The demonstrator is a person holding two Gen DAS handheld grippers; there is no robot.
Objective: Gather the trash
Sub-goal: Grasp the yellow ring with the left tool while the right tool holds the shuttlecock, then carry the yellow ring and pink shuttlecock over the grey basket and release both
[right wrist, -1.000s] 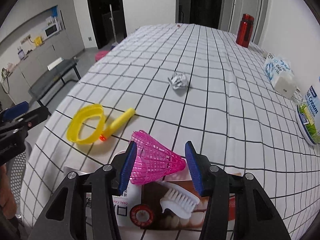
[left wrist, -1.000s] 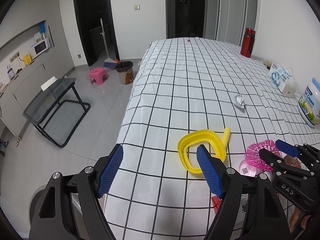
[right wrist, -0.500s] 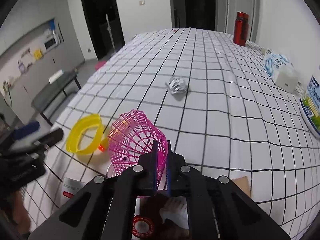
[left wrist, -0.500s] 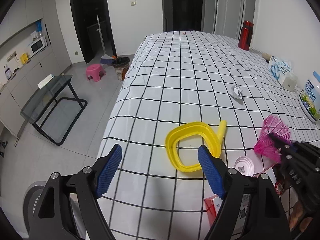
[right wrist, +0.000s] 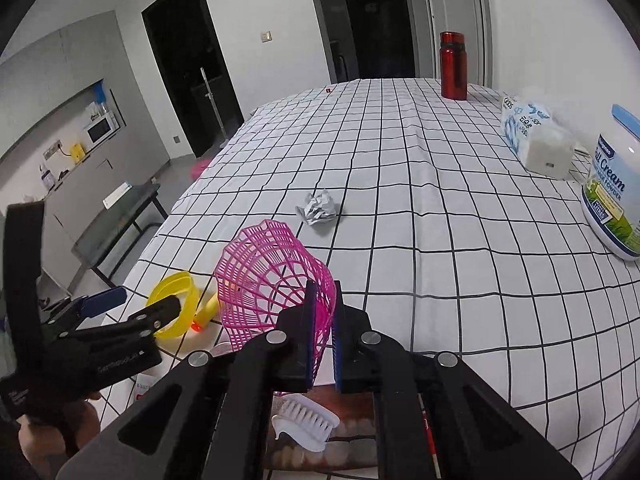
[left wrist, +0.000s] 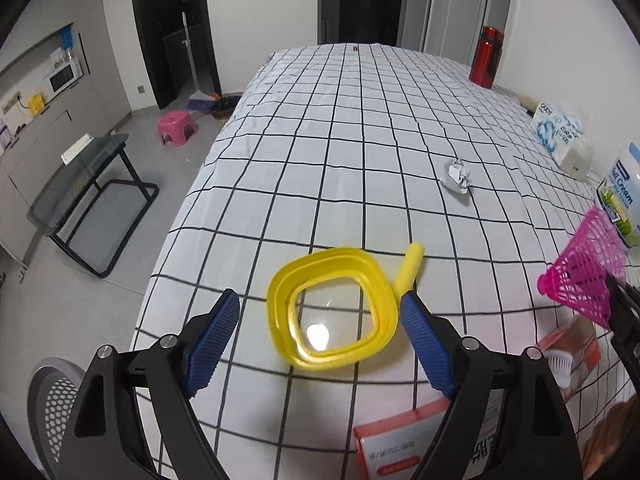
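Mesh of the pink shuttlecock (right wrist: pixel 276 280), lower centre of frame, is pinched in the right hand-held gripper (right wrist: pixel 322 336). The left hand-held gripper (left wrist: pixel 320 340), jaws just widening, straddles the yellow magnifier (left wrist: pixel 332 312) on the checked counter (left wrist: pixel 360 140) without touching.

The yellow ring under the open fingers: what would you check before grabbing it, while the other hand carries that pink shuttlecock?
1. Left gripper open, its jaws just opening wider: ok.
2. Yellow ring between the left fingers: ok.
3. Ring's handle clear of other things: ok.
4. Pink shuttlecock pinched in the shut right gripper: ok.
5. Right gripper clear of the left one's path: ok, it is off to the side.
6. Trash bin within reach: not ok; it stands on the floor beyond the table.
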